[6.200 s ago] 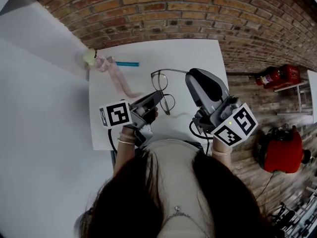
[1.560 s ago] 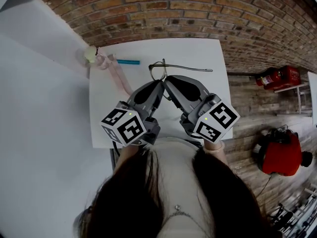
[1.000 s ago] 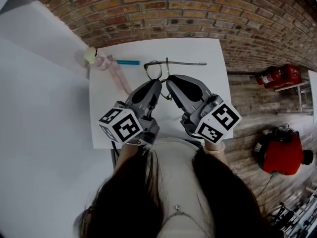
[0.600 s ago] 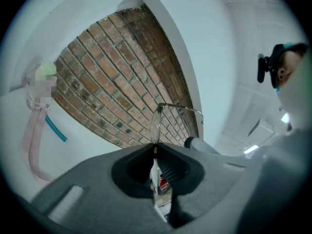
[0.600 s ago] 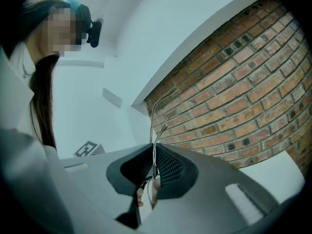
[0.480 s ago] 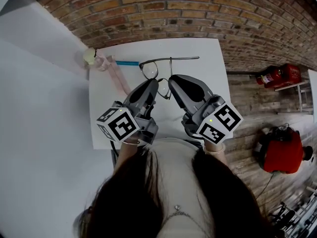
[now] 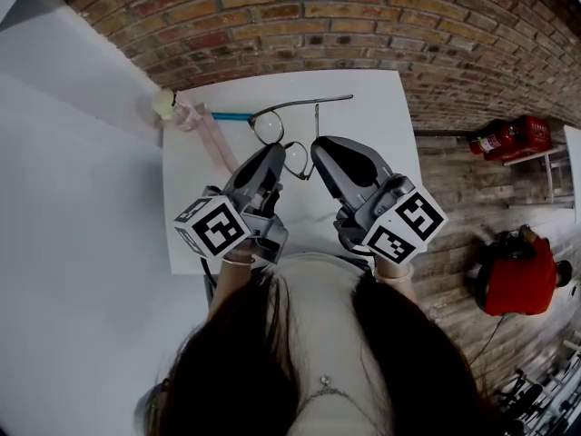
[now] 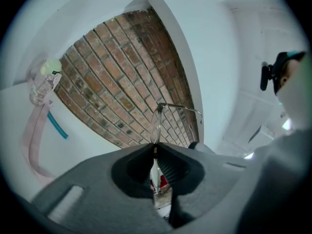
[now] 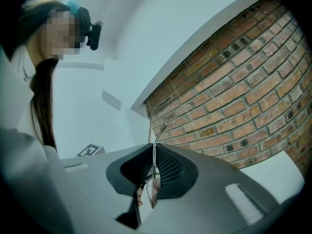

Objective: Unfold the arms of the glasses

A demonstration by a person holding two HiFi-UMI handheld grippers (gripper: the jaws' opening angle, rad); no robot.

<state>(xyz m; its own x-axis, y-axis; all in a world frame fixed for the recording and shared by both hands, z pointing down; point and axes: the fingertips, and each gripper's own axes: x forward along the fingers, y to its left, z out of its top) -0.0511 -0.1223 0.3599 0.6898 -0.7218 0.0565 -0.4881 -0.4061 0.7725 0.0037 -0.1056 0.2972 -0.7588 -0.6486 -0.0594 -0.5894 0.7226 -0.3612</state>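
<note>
A pair of thin metal-rimmed glasses hangs in the air over the white table, held between both grippers. My left gripper is shut on the frame by the nearer lens; in the left gripper view the rim rises edge-on out of the jaws. My right gripper is shut on one arm, which stands up thin from its jaws in the right gripper view. The other arm stretches out to the right, fully swung open.
A pink strap with a pale yellow-green ball and a teal stick lie at the table's far left corner. A brick wall stands behind the table. Red equipment sits on the floor at the right.
Both grippers have carried the glasses up and to the left. The long arm has tilted and shifted left, and the arm in the right gripper now stands apart from the lenses.
</note>
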